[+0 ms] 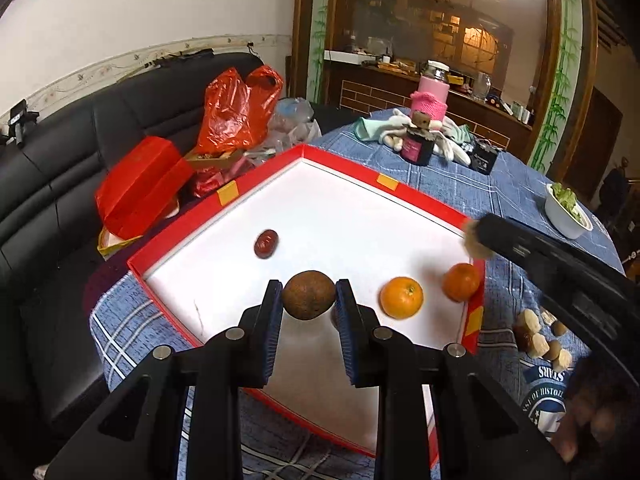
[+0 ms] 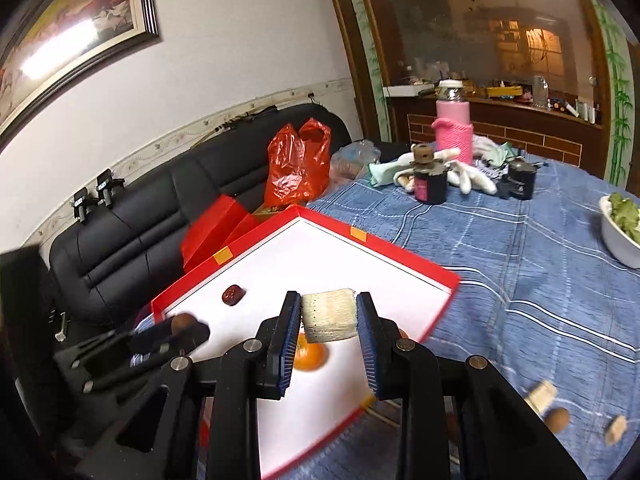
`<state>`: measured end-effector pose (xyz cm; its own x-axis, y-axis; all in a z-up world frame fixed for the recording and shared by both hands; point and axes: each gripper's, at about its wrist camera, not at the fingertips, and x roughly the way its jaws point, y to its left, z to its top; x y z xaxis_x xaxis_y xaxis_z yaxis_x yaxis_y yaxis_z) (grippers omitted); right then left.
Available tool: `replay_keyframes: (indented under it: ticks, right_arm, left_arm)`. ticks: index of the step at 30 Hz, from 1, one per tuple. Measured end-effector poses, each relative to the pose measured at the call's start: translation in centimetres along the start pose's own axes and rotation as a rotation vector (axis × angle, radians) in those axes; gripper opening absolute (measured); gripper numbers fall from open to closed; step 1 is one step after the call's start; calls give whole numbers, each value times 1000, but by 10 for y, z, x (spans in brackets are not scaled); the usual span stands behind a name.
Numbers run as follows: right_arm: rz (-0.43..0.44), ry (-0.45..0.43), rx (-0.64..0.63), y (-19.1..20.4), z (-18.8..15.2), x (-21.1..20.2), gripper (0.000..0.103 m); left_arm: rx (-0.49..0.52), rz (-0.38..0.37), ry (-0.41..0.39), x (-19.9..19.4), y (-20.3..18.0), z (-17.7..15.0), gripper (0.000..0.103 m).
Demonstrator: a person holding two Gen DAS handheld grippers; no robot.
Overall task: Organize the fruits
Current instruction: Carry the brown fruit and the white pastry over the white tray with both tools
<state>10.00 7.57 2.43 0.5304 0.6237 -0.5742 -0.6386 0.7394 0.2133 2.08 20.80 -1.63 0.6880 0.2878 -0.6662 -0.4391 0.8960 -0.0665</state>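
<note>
Pinching a brown round fruit (image 1: 308, 294), the left gripper (image 1: 308, 300) hangs over the near part of the red-rimmed tray (image 1: 256, 175); right of it in the tray lie two oranges (image 1: 401, 297); the right gripper (image 2: 329, 316) clamps a pale fibrous chunk (image 2: 329, 314) above the tray's right edge.

The right gripper (image 2: 329, 316) clamps a pale cut chunk (image 2: 329, 315) above the red-rimmed tray (image 2: 400, 252)
</note>
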Motion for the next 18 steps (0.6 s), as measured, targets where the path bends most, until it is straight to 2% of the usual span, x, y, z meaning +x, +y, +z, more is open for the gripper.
replay_keyframes:
  ticks: [8,18]
  right_arm:
    - [-19,82,20,-5,2,50,28]
    - [-34,135,34,-14,-4,73,28]
  left_arm:
    - [58,-23,42,6,-15,-5,24]
    - [68,9,84,17,-16,-7,24]
